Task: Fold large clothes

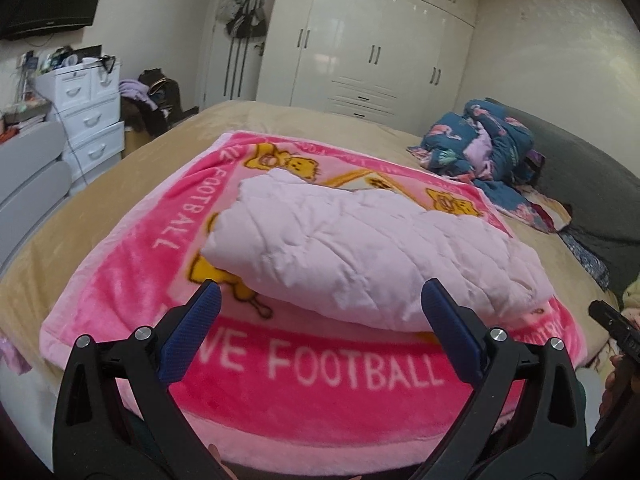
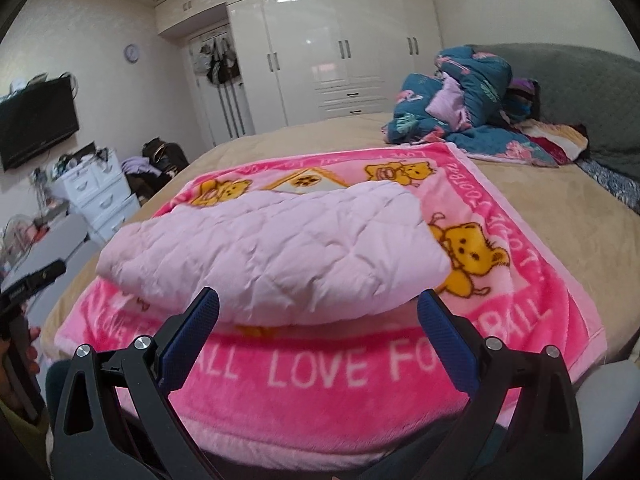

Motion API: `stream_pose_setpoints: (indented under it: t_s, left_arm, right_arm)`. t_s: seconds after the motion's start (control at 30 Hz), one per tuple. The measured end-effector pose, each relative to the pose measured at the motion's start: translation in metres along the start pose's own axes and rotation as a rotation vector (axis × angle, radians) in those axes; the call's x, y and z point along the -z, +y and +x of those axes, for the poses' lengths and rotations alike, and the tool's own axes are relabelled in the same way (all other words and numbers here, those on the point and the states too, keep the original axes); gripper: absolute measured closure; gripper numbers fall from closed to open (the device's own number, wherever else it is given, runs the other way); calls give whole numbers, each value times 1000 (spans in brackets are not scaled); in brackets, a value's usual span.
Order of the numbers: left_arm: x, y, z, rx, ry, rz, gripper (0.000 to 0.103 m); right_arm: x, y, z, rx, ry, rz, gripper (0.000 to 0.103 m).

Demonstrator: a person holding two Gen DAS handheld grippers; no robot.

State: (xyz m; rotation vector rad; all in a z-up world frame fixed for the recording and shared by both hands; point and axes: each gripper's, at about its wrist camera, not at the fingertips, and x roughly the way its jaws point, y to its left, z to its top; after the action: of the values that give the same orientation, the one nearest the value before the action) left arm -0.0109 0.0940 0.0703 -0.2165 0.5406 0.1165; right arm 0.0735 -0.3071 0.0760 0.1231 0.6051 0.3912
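A pale pink quilted garment (image 1: 360, 248) (image 2: 272, 256) lies folded into a thick bundle on a bright pink blanket (image 1: 320, 368) (image 2: 320, 368) with yellow bears and white lettering. My left gripper (image 1: 322, 300) hangs open in front of the bundle's near edge, its blue pads wide apart with nothing between them. My right gripper (image 2: 318, 308) is open too, facing the same near edge with nothing held. The right gripper's black body (image 1: 612, 328) shows at the right edge of the left wrist view. The left gripper's body (image 2: 28, 284) shows at the left edge of the right wrist view.
The pink blanket lies on a beige bed (image 1: 280, 120) (image 2: 540, 184). A heap of blue patterned bedding (image 1: 484, 144) (image 2: 460, 100) sits at the head end by a grey headboard (image 2: 580, 92). White drawers (image 1: 92, 116), a wall television (image 2: 36, 124) and white wardrobes (image 1: 380, 44) stand beyond the bed.
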Motion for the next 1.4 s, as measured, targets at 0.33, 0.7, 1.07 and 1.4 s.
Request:
stream_pose_setpoints:
  t_s: [0.33,0.7,1.07,1.4]
  left_arm:
    - [33,-49,6,92,69,67,9]
    - [43,-67,5,101,73,99,9]
    - [45,-67,7,82,83,111,9]
    - [45,-66,7,64,90,112,9]
  right_arm:
    - [25,32,-4,-47,38,-37,4]
    - [31,43,1,-65,26,-30,4]
    - [29,42,-2,-67,21,-49,4]
    - [30,45,1,-70,30,-57,4]
